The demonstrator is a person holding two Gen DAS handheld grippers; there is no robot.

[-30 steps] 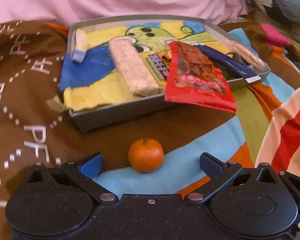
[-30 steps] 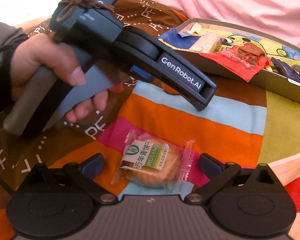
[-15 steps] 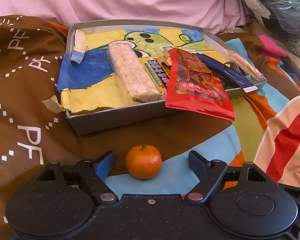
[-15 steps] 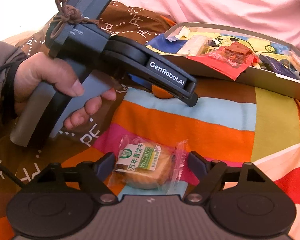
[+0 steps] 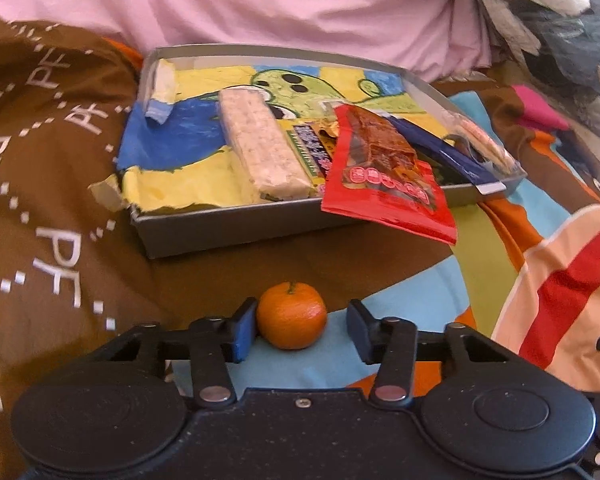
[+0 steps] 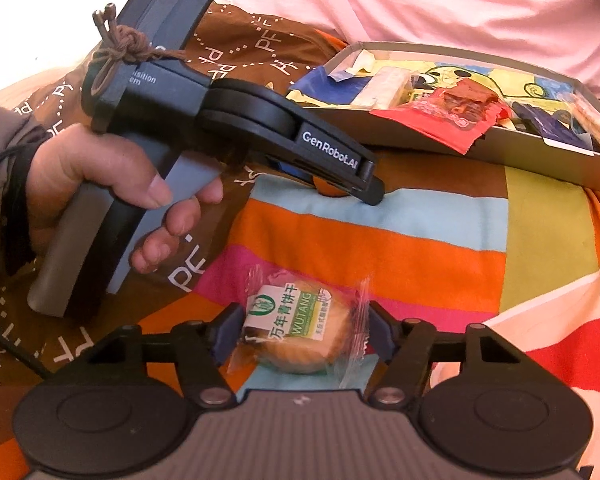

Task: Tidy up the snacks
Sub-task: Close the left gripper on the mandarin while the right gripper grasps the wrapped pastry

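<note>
- Left wrist view: my left gripper (image 5: 300, 330) sits low on the patterned blanket (image 5: 60, 200) with the mandarin (image 5: 291, 316) between its fingers. The blue pad at 9 o'clock of the fruit touches its skin; the pad at 3 o'clock stands just apart. Claw part-way closed around the fruit, not pinching it.
- Mandarin rests on the light-blue stripe, stem up.
- At 12 o'clock from the fruit: grey tray (image 5: 228, 228) lined with a painted sheet. Inside, from 9 to 3 o'clock: pale rice bar (image 5: 260, 148), a small dark printed packet (image 5: 314, 148), red packet (image 5: 384, 176), dark blue packet (image 5: 444, 152). The red packet overhangs the tray's near wall.
- Right wrist view: my right gripper (image 6: 300, 334) straddles the wrapped pastry (image 6: 300, 332), green-and-white label facing up. Both pads meet the clear wrapper's edges; claw narrowed on the packet. I cannot tell whether it presses the cake itself.
- Pastry lies on the pink and orange stripes.
- At 10 o'clock in this view: a hand (image 6: 100, 196) on the other gripper's grey handle, its black fingers angled down over the mandarin (image 6: 328, 191), mostly hidden.
- Tray (image 6: 520, 152) at 1 o'clock, well apart from the pastry.
</note>
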